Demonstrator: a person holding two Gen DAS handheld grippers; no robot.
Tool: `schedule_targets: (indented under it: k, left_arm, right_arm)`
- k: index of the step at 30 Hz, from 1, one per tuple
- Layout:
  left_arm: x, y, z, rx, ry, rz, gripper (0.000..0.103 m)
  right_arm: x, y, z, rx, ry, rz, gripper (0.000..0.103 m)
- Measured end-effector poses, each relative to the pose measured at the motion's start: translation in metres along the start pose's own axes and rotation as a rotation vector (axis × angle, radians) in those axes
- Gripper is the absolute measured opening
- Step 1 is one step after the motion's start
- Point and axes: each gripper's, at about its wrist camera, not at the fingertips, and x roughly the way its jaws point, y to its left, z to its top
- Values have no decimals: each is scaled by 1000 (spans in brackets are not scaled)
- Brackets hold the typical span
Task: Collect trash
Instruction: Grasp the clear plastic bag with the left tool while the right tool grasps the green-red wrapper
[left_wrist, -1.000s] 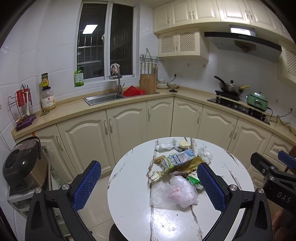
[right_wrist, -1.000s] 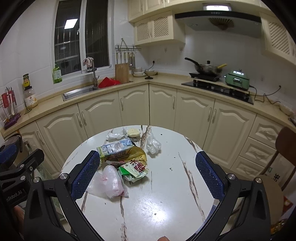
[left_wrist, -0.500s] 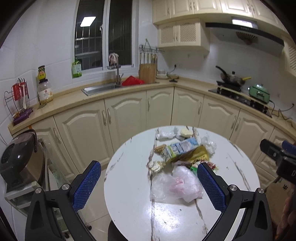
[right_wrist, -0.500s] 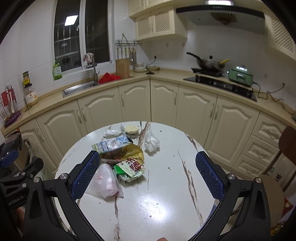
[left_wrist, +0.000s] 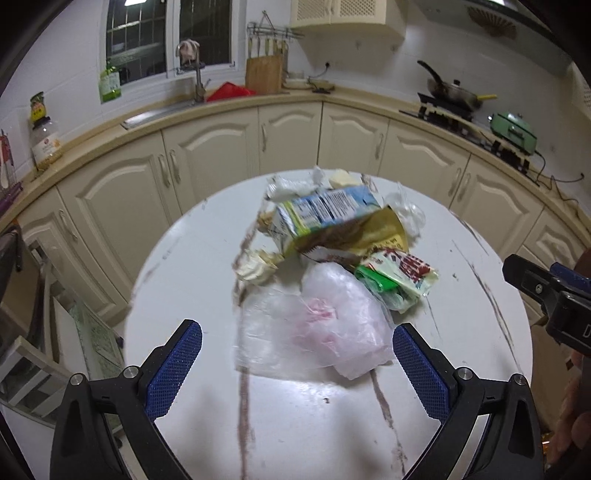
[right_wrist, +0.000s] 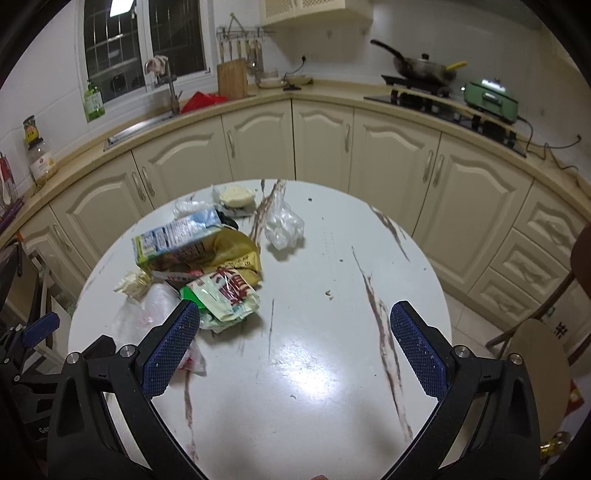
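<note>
A pile of trash lies on a round white marble table (left_wrist: 461, 295). It holds a clear plastic bag with pink inside (left_wrist: 317, 325), a blue and green carton (left_wrist: 325, 214), a yellow wrapper (left_wrist: 369, 236), a green and white packet (left_wrist: 399, 280), and crumpled paper (left_wrist: 255, 266). My left gripper (left_wrist: 295, 373) is open, just in front of the plastic bag. My right gripper (right_wrist: 295, 347) is open over the table's near right part, its left finger beside the green packet (right_wrist: 225, 299). The carton (right_wrist: 173, 236) and a small clear bag (right_wrist: 284, 225) lie beyond.
Cream cabinets (right_wrist: 325, 147) curve behind the table, with a sink (left_wrist: 162, 110), knife block (left_wrist: 264, 74), wok (right_wrist: 421, 68) and green cooker (right_wrist: 489, 96) on the counter. A wooden chair (right_wrist: 535, 350) stands at the right. A rack (left_wrist: 33, 332) stands at the left.
Both grippers have moved forward and down toward the table. The trash now looks larger and closer. Both stay open.
</note>
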Motion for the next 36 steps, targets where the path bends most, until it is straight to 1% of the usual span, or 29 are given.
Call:
schedule_targets:
  k: [4,6,8,11,12,13,15,17,19,20,21,22,25,28,30,32,35,36]
  left_arm:
    - [38,-7,4,-23,72,-26,101]
    - [53,-7,8,-58,107,-59,101]
    - [65,-8,11,-77,112,-75,101]
    - [83,-6,11,-90,131,-75,100]
    - [90,-4,11,-99,142,-75,96]
    - [95,-2,10,-109,155,-79,88]
    - [108,2,9,-133,178,-101,87]
    - [108,4,10,-127,152,-104,83]
    - [108,8,10,-112,146,-115,77]
    - [108,11,10,-109,140,-125,76]
    - [108,11,9,-104,136,-131,73]
    - [108,13,7,-94,133,-139,67]
    - [104,20,4,-76,117,-167,59]
    - [102,26,3,-54,113,-166,55]
    - [102,28,3,-48,113,-169,54]
    - [100,31,2,-42,113,-174,54]
    - [96,33,1,-39,114,-178,54]
    - [93,34,-1,-42,114,-181,54]
  right_arm:
    - [17,-7,-3,7,35,0,103]
    - [25,-12,-4,16,50,-1,103]
    - [31,-17,-4,24,63,-1,103]
    - [38,-20,-3,25,77,-6,103]
    - [40,-20,-3,25,81,-6,103]
    - [42,-20,-2,24,84,-6,103]
    - [46,-17,-2,18,90,-5,103]
    - [50,-13,-2,5,98,0,103]
    - [54,-8,0,-10,104,8,103]
    - [57,-5,0,-18,107,12,103]
    - [59,-2,1,-25,109,19,103]
    - [61,2,2,-34,111,27,103]
    - [70,12,3,-61,126,70,103]
    - [82,24,3,-84,155,140,102]
    - [90,34,3,-119,170,155,100]
    - [97,45,3,-153,192,194,100]
    - [111,60,2,-191,222,200,98]
    - [116,64,1,-203,234,199,93]
